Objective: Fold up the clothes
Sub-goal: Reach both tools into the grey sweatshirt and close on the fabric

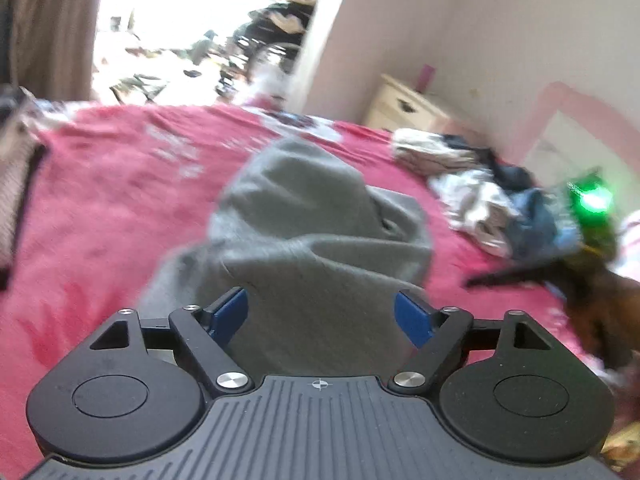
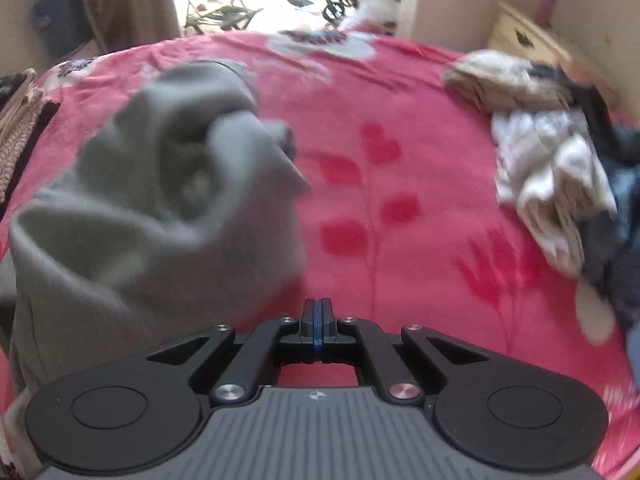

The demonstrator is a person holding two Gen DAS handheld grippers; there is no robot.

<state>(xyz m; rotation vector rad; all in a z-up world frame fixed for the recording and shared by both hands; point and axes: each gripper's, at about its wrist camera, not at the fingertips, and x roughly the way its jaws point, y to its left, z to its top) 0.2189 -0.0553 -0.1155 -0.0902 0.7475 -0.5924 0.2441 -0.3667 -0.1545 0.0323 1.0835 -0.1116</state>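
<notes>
Red floral bedspread [image 2: 400,240] carries my rumpled, unfolded grey sweatshirt [image 1: 304,232]; left tongs [image 1: 320,316] gape, right tongs [image 2: 317,322] pinch empty; far-right crumpled clothes heap [image 2: 560,168] waits.

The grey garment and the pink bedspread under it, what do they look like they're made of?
The grey garment looks like soft matte knit, perhaps cotton jersey or fleece: it slumps in thick rounded folds with no sheen. The pink bedspread looks like plush fleece or velour, with a fuzzy surface and soft-edged printed hearts, though blur leaves this uncertain.
</notes>
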